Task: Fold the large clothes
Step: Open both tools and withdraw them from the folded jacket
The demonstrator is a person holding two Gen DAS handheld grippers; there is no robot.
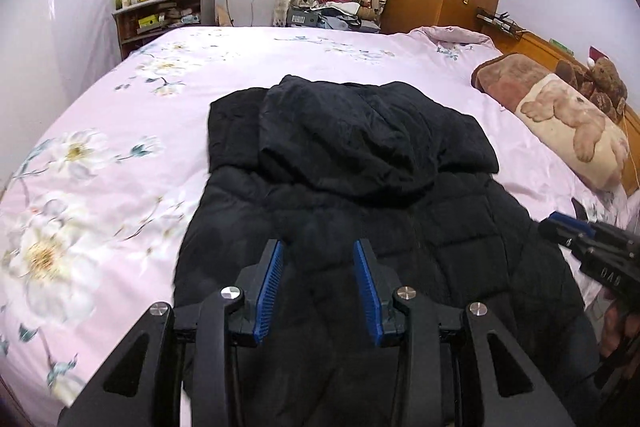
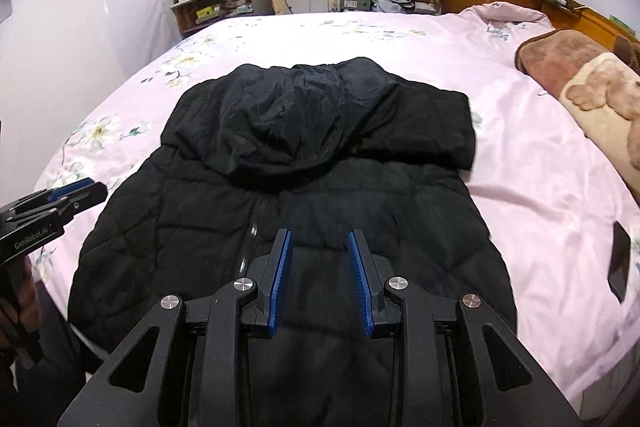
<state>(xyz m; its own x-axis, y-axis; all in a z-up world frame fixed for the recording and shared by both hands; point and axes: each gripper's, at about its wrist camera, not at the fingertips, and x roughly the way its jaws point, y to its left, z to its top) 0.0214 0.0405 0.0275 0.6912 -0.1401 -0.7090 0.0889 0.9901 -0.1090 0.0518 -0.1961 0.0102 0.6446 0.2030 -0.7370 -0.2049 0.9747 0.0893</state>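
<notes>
Both tongs, left (image 1: 318,247) and right (image 2: 318,237), hover parted and empty over the black puffer coat (image 2: 288,195) spread mid-bed (image 2: 540,187), hood at twelve o'clock; slippery padding may spring open if pinched thinly.

**Black padded coat lying flat on the bed**

The right gripper (image 2: 319,241) is hovering over the lower half of a black hooded coat (image 2: 304,187), its blue-padded jaws standing apart with nothing between them. The coat is lying spread on a pink floral bedspread (image 2: 520,179), hood (image 2: 296,123) pointing toward the window. The left gripper (image 2: 78,193) is showing at the coat's left edge. A dark phone (image 2: 619,261) is resting on the bedspread to the right.
</notes>
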